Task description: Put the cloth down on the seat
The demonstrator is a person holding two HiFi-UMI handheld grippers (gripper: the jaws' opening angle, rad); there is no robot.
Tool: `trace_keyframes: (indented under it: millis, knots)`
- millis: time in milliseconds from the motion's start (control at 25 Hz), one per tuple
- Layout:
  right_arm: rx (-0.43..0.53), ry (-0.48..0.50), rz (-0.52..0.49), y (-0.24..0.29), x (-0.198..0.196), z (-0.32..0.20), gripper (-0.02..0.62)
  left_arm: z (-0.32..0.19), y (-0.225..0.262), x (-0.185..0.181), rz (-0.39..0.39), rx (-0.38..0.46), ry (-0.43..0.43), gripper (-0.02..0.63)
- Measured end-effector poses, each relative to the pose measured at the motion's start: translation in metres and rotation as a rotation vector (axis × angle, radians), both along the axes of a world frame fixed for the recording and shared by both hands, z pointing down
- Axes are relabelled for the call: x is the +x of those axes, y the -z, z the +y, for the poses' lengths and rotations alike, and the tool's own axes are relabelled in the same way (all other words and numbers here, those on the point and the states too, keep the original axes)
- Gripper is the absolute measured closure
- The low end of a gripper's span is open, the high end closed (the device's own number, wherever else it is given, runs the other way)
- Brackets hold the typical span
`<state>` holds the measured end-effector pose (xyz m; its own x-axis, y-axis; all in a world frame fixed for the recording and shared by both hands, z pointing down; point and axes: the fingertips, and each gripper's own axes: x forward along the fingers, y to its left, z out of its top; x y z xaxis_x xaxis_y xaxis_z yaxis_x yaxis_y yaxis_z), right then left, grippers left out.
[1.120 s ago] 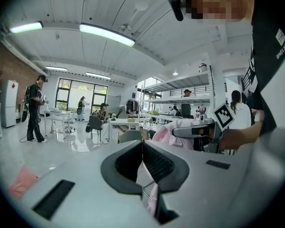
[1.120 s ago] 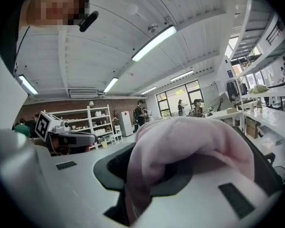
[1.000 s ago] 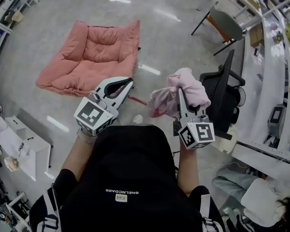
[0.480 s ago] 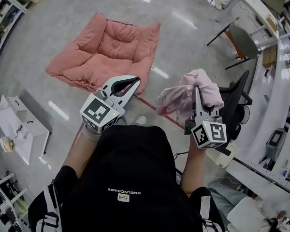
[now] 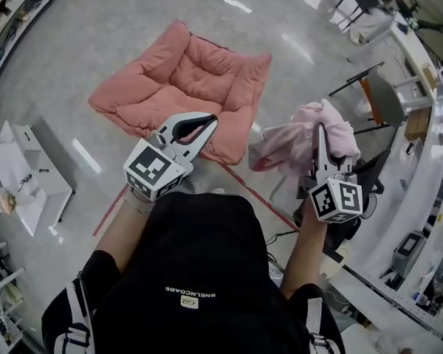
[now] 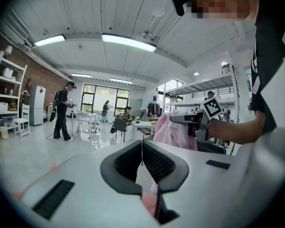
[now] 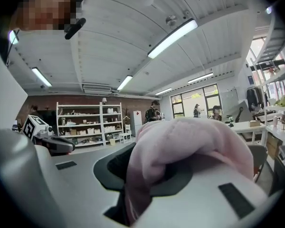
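The cloth, a soft pale pink bundle, hangs bunched and folded over the tips of the right gripper. Its jaws are closed to a narrow gap on a thick fold, likely so the whole bundle can be carried without trailing. It is up in the air, well apart from the seat, a salmon padded cushion with a low back, lying ahead and to the left. The left gripper has its jaws together, holding nothing, seemingly kept spare.
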<state>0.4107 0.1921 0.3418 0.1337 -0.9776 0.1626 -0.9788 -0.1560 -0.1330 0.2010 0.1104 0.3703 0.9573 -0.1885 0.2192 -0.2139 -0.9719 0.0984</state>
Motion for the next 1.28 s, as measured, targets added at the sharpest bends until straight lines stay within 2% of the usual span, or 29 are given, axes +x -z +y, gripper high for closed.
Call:
trace_keyframes:
  millis: [320,560,880,1120,1280]
  knots:
    - [0.053,0.095,0.071,0.044,-0.038,-0.107,0.492,-0.074,0.023,-0.05,0.023,0.024,0.076,0.592]
    - [0.098,0.205,0.109,0.074,-0.093,-0.177,0.492,-0.119,0.039,-0.102,0.032,0.048,0.17,0.592]
    - [0.121,0.362,0.135,0.092,-0.193,-0.257,0.492,-0.167,0.043,-0.189,0.053,0.036,0.287,0.592]
    - [0.086,0.423,0.142,0.08,-0.299,-0.317,0.492,-0.215,0.029,-0.287,0.06,0.019,0.345,0.591]
    - [0.066,0.475,0.156,0.074,-0.348,-0.357,0.492,-0.247,0.025,-0.331,0.069,0.013,0.395,0.591]
